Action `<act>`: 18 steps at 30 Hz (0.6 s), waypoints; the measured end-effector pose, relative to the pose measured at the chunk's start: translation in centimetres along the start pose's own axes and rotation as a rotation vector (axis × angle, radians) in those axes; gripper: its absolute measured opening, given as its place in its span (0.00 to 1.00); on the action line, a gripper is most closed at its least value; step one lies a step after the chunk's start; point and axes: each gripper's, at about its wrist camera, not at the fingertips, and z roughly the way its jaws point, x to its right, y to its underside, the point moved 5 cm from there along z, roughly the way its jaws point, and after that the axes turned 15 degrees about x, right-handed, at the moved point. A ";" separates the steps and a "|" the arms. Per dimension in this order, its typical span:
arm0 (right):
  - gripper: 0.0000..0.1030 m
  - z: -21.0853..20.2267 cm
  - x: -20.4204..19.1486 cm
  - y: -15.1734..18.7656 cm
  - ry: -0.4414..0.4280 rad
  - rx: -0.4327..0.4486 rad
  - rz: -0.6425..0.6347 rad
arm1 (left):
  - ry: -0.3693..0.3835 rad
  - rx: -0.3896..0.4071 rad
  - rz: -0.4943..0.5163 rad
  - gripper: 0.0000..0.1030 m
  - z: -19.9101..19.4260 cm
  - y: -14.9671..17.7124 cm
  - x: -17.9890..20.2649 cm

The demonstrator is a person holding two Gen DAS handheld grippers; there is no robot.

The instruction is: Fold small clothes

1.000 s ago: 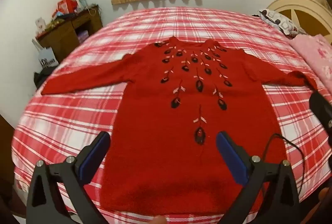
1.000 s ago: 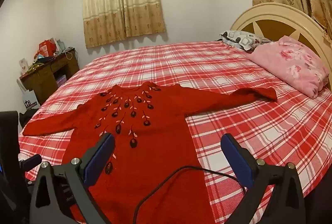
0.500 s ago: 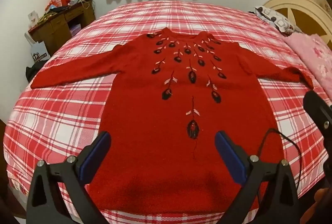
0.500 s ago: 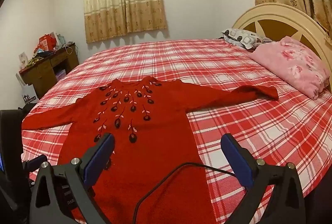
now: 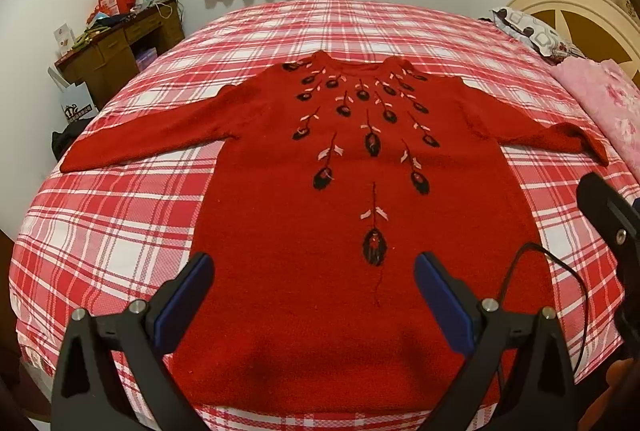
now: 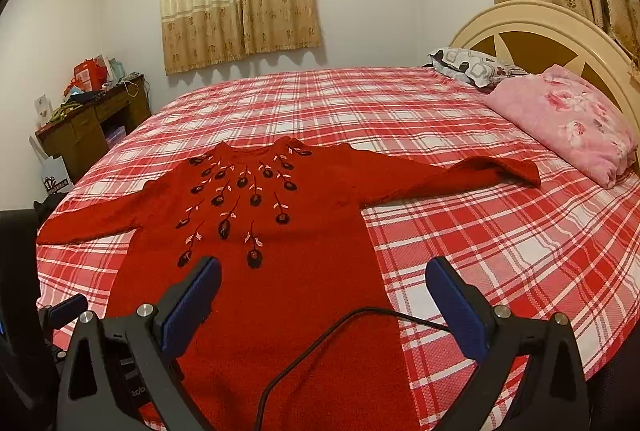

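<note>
1. Left wrist view. Left gripper (image 5: 310, 267) held above the hem region of the red knit sweater (image 5: 320, 231), claw spread wide, nothing between the blue pads (image 5: 188, 295). Sweater spread flat, face up, on the red plaid bedspread (image 5: 120, 215), collar at 12 o'clock, hem at 6 o'clock. Left sleeve (image 5: 140, 143) stretched toward 9 o'clock, right sleeve (image 5: 560, 139) toward 3 o'clock. No fold made yet, judging by the flat layout.

2. Same view, technique. Start with a sleeve: pinch the left cuff near 9 o'clock, taking one edge only. Lift just enough to clear the bedspread, then carry across the chest toward 3 o'clock. Lay down straight along the shoulder line to avoid bunching the thick knit.

3. Right wrist view. Right gripper (image 6: 322, 283) also spread apart and empty, hovering over the lower right flank of the sweater. Right cuff (image 6: 520, 171) lying near 2 o'clock, just short of the pink floral pillow (image 6: 568, 123). Black cable (image 6: 340, 331) crossing the near field at 6 o'clock.

4. Same view, technique. Keep the cable off the fabric before descending. Mirror the left fold: cuff brought toward 10 o'clock, over the embroidered flowers (image 6: 240, 203). Smooth before folding the hem up toward the collar.
</note>
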 end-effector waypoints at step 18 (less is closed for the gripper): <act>0.99 0.3 -0.2 0.1 -0.006 -0.015 0.002 | -0.019 0.005 0.010 0.99 0.2 -0.3 -0.5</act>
